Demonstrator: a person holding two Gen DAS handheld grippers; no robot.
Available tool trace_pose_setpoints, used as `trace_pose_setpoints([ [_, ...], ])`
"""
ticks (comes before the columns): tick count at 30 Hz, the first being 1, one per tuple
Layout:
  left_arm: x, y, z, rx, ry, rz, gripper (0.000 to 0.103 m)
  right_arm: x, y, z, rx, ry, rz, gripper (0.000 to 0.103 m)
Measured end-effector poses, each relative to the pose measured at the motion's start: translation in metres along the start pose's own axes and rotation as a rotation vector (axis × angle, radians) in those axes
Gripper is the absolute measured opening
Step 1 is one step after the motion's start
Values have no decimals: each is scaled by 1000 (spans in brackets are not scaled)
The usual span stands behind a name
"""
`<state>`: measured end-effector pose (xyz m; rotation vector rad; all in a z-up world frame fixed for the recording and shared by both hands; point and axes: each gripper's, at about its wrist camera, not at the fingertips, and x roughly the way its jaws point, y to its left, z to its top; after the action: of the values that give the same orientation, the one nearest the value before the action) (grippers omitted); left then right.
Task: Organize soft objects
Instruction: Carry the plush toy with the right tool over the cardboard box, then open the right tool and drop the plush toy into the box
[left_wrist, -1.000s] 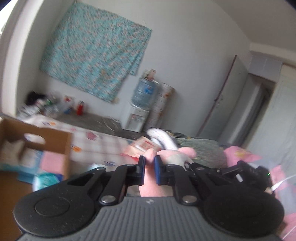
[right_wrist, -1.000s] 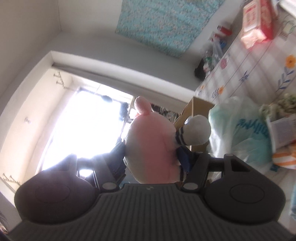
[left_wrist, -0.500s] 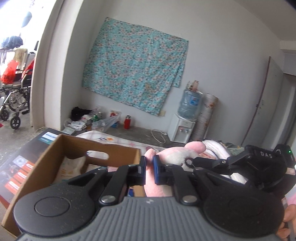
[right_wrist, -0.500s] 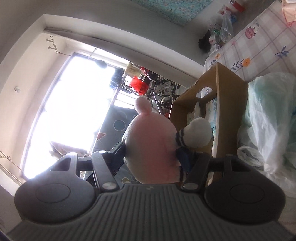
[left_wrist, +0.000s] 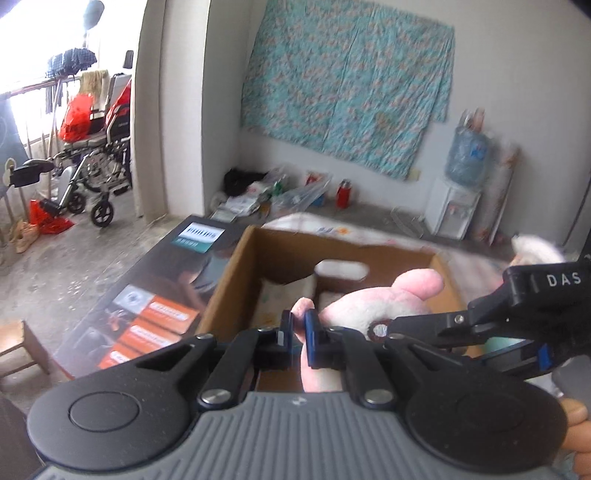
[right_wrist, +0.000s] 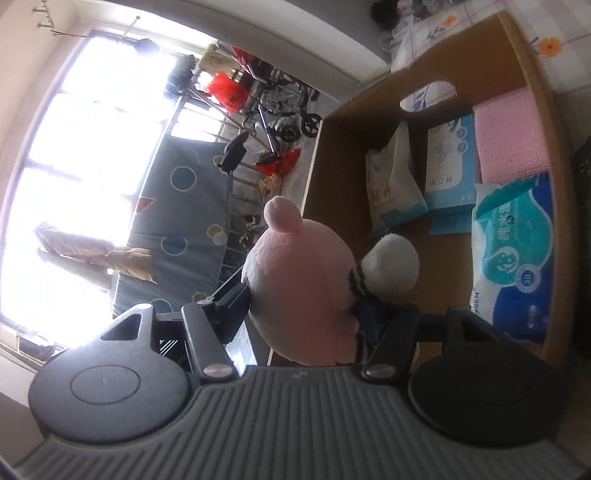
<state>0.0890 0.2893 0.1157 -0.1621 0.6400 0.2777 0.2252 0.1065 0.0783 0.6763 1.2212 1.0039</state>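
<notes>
A pink plush toy (left_wrist: 369, 306) with a white striped-cuff paw (right_wrist: 391, 266) hangs between both grippers, over the near edge of an open cardboard box (left_wrist: 236, 280). In the left wrist view my left gripper (left_wrist: 299, 326) is shut on a thin pink limb of the toy. The right gripper (left_wrist: 417, 328) comes in from the right onto the toy's body. In the right wrist view the right gripper (right_wrist: 303, 310) is shut on the toy (right_wrist: 299, 288), which fills the gap between its fingers. The box (right_wrist: 332, 155) lies just beyond.
Inside the box lie a pink pack (right_wrist: 506, 136), a blue pack (right_wrist: 448, 166), a teal tissue pack (right_wrist: 517, 251) and a white bag (right_wrist: 391, 184). A flat dark printed carton (left_wrist: 159, 288) lies left of the box. A wheelchair (left_wrist: 92, 162) and a water dispenser (left_wrist: 458, 192) stand farther off.
Both views have swung left, from the bed towards the cardboard box. The box has come close in front of the toy. Both grips on the toy look unchanged.
</notes>
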Motion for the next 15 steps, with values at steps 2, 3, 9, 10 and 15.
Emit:
trace_pose_setpoints([
  [2, 18, 8, 2, 39, 46, 36, 7, 25, -7, 4, 36, 28, -13, 62],
  [3, 25, 12, 0, 64, 63, 56, 7, 35, -12, 6, 57, 41, -24, 63],
  [9, 66, 15, -6, 185, 150, 139, 1, 74, -38, 10, 74, 82, -139, 63],
  [10, 70, 14, -8, 211, 150, 158, 1, 75, -41, 9, 80, 89, -134, 63],
  [15, 78, 10, -7, 254, 150, 178, 1, 52, -46, 9, 58, 73, -136, 64],
])
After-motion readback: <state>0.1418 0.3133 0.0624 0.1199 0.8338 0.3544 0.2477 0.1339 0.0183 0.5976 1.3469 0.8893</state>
